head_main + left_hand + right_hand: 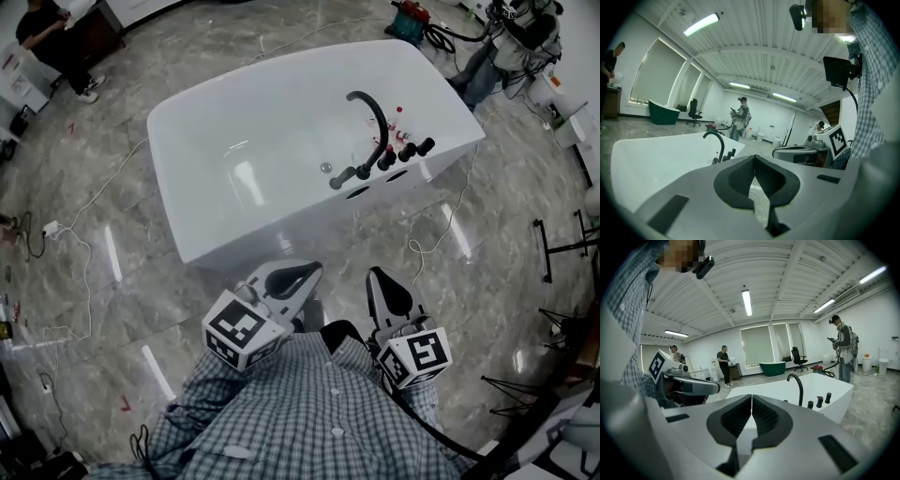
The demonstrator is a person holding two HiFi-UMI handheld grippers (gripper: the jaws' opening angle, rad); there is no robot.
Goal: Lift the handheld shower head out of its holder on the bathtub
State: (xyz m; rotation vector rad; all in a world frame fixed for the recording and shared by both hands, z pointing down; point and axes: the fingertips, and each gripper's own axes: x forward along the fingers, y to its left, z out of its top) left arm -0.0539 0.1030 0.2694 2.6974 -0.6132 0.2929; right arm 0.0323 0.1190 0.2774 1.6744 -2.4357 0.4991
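The white bathtub (225,230) stands on the marble floor in front of me. On its right rim rises a black arched faucet (373,111), and beside it a row of black fittings (394,157) sits along the rim; I cannot tell which of them is the handheld shower head. My left gripper (307,272) and right gripper (380,279) hover side by side short of the tub's near wall, both shut and empty. The left gripper view shows shut jaws (754,161) with the faucet (717,140) beyond. Through the right gripper view, shut jaws (751,404) point towards the faucet (797,386) and the fittings (821,401).
Cables (89,202) trail over the floor left of the tub, and another cable (441,230) runs on the right. A seated person (56,47) is at the far left, a standing person (497,47) at the far right. Black stands (562,248) line the right edge.
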